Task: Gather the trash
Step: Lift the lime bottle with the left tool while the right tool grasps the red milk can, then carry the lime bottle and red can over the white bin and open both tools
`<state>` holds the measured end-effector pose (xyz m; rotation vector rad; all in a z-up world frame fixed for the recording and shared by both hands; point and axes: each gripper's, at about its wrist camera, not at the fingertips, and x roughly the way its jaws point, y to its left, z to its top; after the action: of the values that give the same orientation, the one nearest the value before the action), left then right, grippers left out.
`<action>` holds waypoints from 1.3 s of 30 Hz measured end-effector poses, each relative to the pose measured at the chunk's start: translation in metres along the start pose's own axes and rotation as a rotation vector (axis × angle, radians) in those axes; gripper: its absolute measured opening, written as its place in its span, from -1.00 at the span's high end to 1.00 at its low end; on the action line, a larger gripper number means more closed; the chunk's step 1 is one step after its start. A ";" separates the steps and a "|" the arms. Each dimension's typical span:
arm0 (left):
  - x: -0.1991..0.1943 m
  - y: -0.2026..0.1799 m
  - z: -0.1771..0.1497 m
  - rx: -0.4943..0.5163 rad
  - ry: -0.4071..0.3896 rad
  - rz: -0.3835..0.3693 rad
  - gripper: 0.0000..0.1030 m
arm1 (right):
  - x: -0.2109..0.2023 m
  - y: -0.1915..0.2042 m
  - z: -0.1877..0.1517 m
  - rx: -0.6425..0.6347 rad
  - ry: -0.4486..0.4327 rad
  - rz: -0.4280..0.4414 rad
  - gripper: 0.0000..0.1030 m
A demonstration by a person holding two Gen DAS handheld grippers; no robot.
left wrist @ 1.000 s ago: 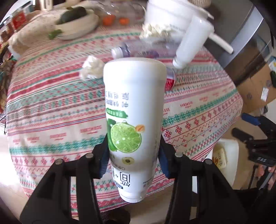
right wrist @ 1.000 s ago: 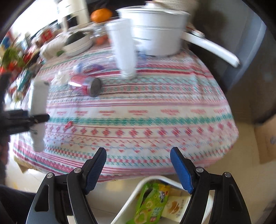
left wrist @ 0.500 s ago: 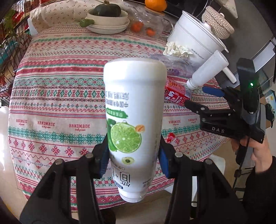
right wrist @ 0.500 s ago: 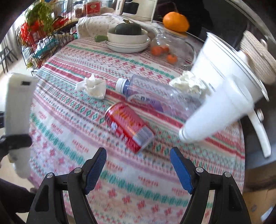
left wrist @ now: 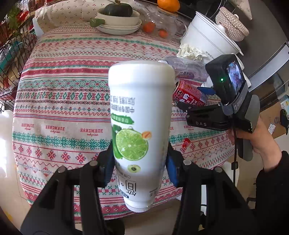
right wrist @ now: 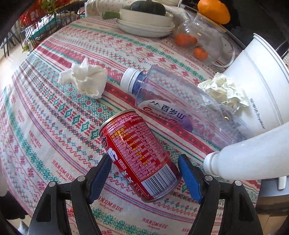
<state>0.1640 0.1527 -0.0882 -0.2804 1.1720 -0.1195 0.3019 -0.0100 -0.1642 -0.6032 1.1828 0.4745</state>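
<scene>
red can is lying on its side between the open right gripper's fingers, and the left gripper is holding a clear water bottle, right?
Not quite. The left gripper holds a white lime-label bottle, as the left wrist view shows; the clear water bottle lies on the tablecloth. The red can and open right gripper are as you say.

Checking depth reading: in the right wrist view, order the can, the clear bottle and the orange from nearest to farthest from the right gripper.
1. Can, between the open right gripper's fingers.
2. Clear bottle, lying just beyond it.
3. Orange, far edge, top right.
</scene>
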 end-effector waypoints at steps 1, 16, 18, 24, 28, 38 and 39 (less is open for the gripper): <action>0.000 0.000 0.000 -0.003 0.001 -0.001 0.01 | 0.002 0.003 0.000 -0.009 -0.003 -0.013 -0.41; -0.016 -0.009 -0.008 0.023 -0.024 -0.035 0.01 | -0.053 0.000 -0.043 0.180 -0.069 0.064 -0.23; -0.019 -0.013 -0.011 0.029 -0.029 -0.041 0.01 | -0.066 -0.004 -0.052 0.204 -0.072 0.057 -0.22; -0.021 -0.033 -0.020 0.071 -0.041 -0.057 0.01 | -0.095 -0.017 -0.088 0.247 -0.086 0.014 -0.20; -0.024 -0.057 -0.029 0.123 -0.062 -0.094 0.01 | -0.112 -0.031 -0.118 0.306 -0.085 0.004 -0.20; -0.023 -0.131 -0.048 0.282 -0.066 -0.177 0.01 | -0.157 -0.071 -0.209 0.476 -0.109 -0.013 -0.19; -0.022 -0.138 -0.050 0.299 -0.064 -0.185 0.01 | -0.161 -0.073 -0.218 0.488 -0.111 -0.019 -0.19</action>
<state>0.1166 0.0175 -0.0482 -0.1266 1.0466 -0.4406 0.1434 -0.2141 -0.0532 -0.1647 1.1321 0.1869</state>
